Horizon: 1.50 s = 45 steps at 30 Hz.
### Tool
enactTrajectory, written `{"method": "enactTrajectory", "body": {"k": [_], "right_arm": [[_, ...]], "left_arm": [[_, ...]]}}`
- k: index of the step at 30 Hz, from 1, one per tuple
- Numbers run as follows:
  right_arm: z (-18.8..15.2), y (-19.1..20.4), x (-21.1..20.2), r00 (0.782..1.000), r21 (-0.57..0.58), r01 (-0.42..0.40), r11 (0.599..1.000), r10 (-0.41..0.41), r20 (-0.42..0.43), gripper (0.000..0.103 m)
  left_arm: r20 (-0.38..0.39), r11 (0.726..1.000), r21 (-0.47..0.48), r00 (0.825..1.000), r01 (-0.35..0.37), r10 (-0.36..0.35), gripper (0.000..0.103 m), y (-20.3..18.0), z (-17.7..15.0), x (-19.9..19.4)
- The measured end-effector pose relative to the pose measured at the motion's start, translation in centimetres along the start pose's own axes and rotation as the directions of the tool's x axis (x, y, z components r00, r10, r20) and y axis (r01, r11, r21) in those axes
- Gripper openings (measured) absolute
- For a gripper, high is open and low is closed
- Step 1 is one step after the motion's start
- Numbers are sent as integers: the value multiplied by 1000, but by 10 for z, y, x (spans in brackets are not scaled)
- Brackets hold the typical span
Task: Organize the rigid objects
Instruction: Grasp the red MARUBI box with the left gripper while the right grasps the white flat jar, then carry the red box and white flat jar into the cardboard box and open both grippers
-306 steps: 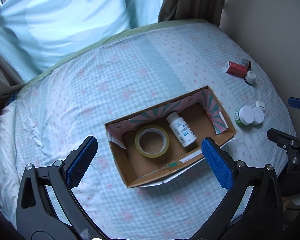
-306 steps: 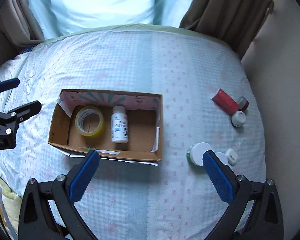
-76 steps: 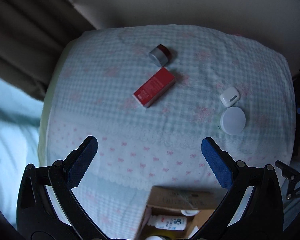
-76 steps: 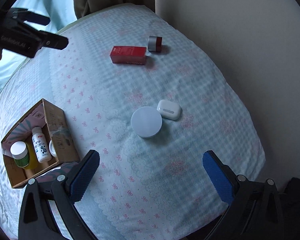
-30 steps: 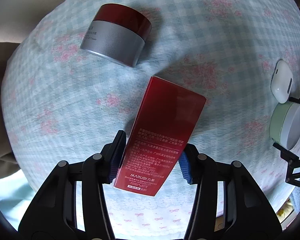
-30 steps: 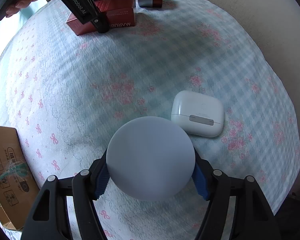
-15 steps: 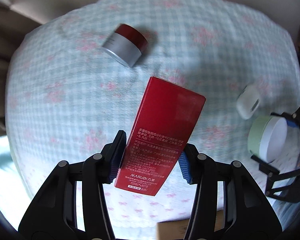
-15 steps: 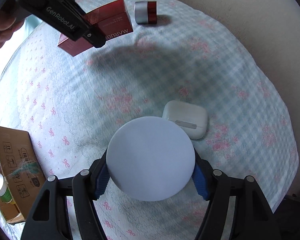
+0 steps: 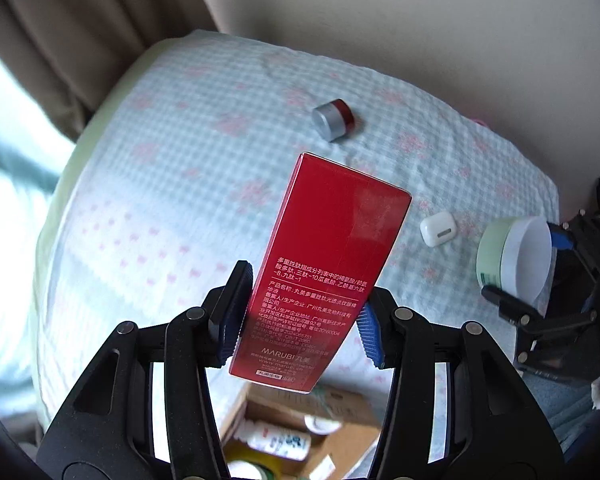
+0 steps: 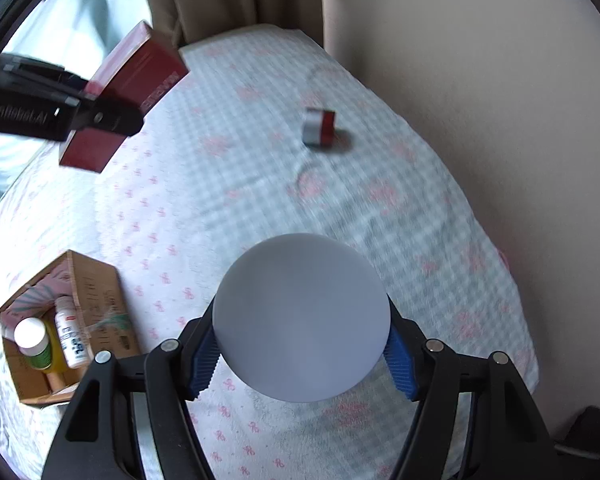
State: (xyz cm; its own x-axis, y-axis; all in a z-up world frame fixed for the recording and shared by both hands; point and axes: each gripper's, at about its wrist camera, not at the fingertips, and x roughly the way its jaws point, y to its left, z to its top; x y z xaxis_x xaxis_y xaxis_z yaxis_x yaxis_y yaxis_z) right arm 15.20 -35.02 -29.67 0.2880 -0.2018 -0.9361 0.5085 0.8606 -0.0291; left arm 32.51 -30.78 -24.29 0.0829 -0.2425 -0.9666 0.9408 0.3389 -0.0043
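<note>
My left gripper (image 9: 300,314) is shut on a red carton (image 9: 328,264) and holds it in the air above the bed; it also shows in the right wrist view (image 10: 132,80). My right gripper (image 10: 300,354) is shut on a round green jar with a white lid (image 10: 302,316), lifted off the bed; the jar also shows in the left wrist view (image 9: 512,258). A cardboard box (image 10: 96,284) holds bottles (image 10: 70,330) at the lower left. A small silver-and-red jar (image 9: 334,120) and a white earbud case (image 9: 438,228) lie on the bedspread.
The bed is covered in a blue checked spread with pink bows (image 10: 260,184). A beige wall (image 10: 480,80) runs along its right side. Brown curtains (image 9: 80,40) hang at the head end. The box also shows below the carton in the left wrist view (image 9: 340,432).
Both grippers have risen higher off the bed with their loads. The red carton and the green jar are farther from the spread; the earbud case stays on the bed.
</note>
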Motion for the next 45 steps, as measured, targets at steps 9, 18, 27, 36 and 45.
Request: {"method": "enactTrajectory", "body": {"k": [9, 18, 27, 36, 45], "right_arm": [[20, 57, -71, 995, -152, -78, 985, 87, 53, 66], [14, 140, -90, 979, -294, -188, 937, 201, 17, 66], [-21, 209, -46, 969, -372, -247, 895, 235, -78, 66], [-49, 253, 14, 963, -423, -269, 865, 237, -127, 66], [-52, 266, 49, 967, -441, -253, 861, 226, -115, 66]], "left_arm": [[51, 966, -254, 997, -45, 60, 46, 42, -115, -87], [23, 870, -482, 991, -105, 133, 46, 77, -258, -116], [-26, 807, -582, 994, -99, 103, 46, 85, -361, -67], [-21, 796, -597, 994, -100, 109, 46, 82, -404, -3], [23, 730, -677, 988, -96, 152, 46, 94, -427, 16]]}}
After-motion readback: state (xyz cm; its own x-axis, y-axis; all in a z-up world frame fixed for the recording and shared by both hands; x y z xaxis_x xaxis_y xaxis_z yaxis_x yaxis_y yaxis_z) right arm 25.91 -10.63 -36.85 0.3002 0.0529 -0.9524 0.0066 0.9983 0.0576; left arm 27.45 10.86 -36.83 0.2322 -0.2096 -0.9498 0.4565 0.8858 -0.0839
